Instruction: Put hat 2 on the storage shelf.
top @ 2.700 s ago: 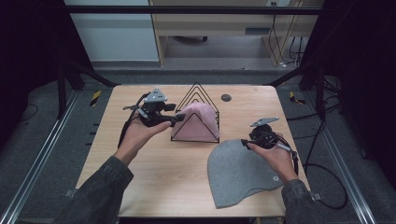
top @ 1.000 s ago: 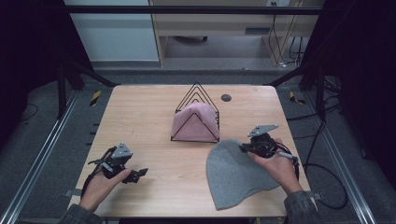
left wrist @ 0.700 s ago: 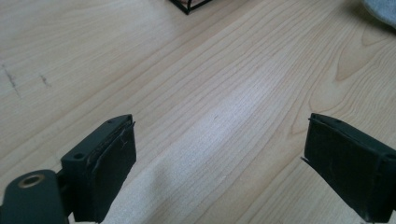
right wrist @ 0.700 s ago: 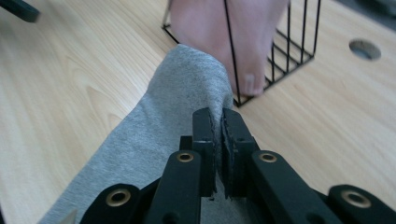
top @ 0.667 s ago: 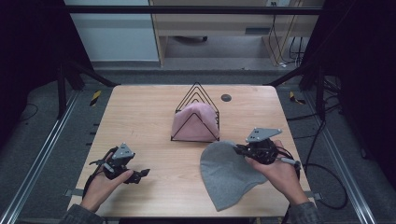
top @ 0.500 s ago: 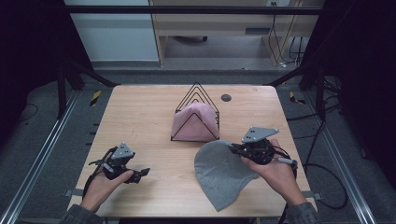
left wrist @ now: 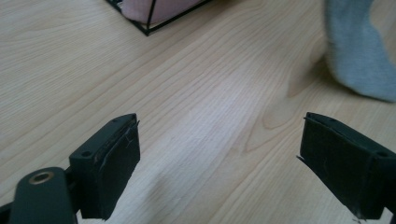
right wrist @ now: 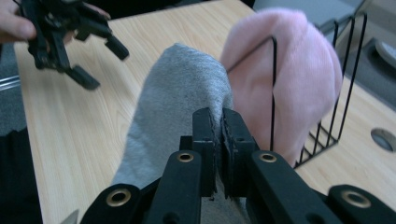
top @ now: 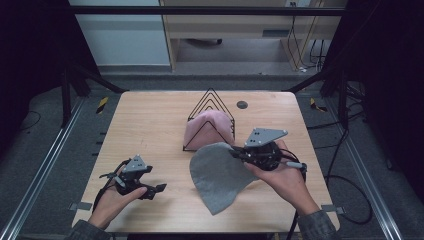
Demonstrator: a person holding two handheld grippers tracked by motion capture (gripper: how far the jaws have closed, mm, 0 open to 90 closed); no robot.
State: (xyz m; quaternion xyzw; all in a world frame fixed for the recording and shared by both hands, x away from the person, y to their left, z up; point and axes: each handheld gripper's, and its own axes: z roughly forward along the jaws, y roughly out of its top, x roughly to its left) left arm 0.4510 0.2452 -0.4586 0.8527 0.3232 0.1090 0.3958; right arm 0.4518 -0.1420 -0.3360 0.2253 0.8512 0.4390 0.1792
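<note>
A grey knit hat hangs from my right gripper, which is shut on its edge and lifts that side off the table; its lower part still trails on the wood. In the right gripper view the two jaws pinch the grey hat just in front of a pink hat that sits in a black wire rack. The pink hat fills the front slot of the rack at the table's middle. My left gripper rests low at the front left, open, with bare wood between its jaws.
The wooden table has a small round dark hole near its back right. Metal frame rails run along both sides. The grey hat's edge lies ahead and right of the left gripper.
My right gripper has risen and moved left toward the rack, dragging the grey hat's edge up with it. The left hand came from the rack to the front left earlier and has since stayed put.
</note>
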